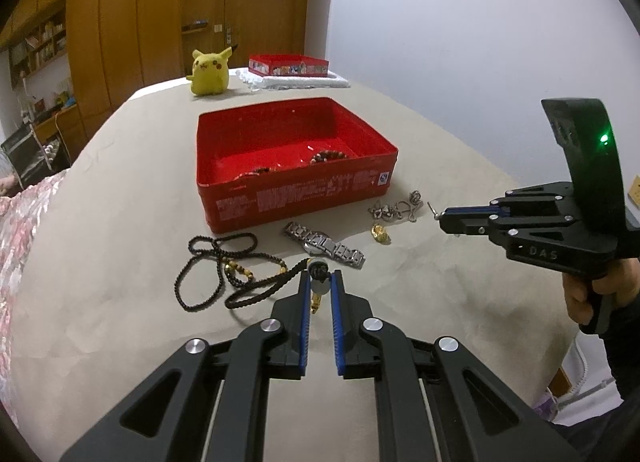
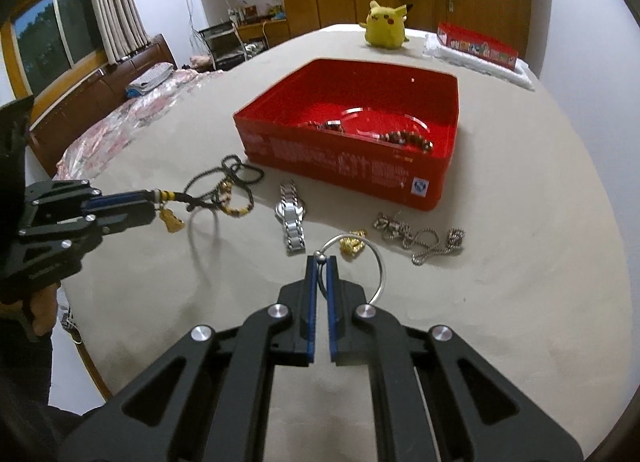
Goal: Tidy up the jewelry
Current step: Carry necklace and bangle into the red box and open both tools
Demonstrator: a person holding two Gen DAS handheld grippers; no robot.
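Observation:
A red tin box (image 1: pixel 296 198) (image 2: pixel 340 166) stands open on the table with beaded bracelets (image 2: pixel 408 140) inside. My left gripper (image 1: pixel 320 276) (image 2: pixel 154 204) is shut on a black beaded necklace (image 1: pixel 216 266) (image 2: pixel 236 174) at its knot, with a gold pendant (image 2: pixel 171 220) hanging below. My right gripper (image 2: pixel 321 262) (image 1: pixel 438 216) is shut on a thin silver bangle (image 2: pixel 374 262), held above the table. A silver watch (image 1: pixel 324 248) (image 2: pixel 292 218), a gold piece (image 1: pixel 381 233) (image 2: pixel 352 243) and a silver chain (image 1: pixel 398 208) (image 2: pixel 420 236) lie in front of the box.
A yellow plush toy (image 1: pixel 209 72) (image 2: pixel 385 24) sits at the table's far side. A second red box (image 1: pixel 288 64) (image 2: pixel 476 46) rests on a white cloth (image 1: pixel 296 82). A bed with a floral cover (image 2: pixel 132 118) is to the left.

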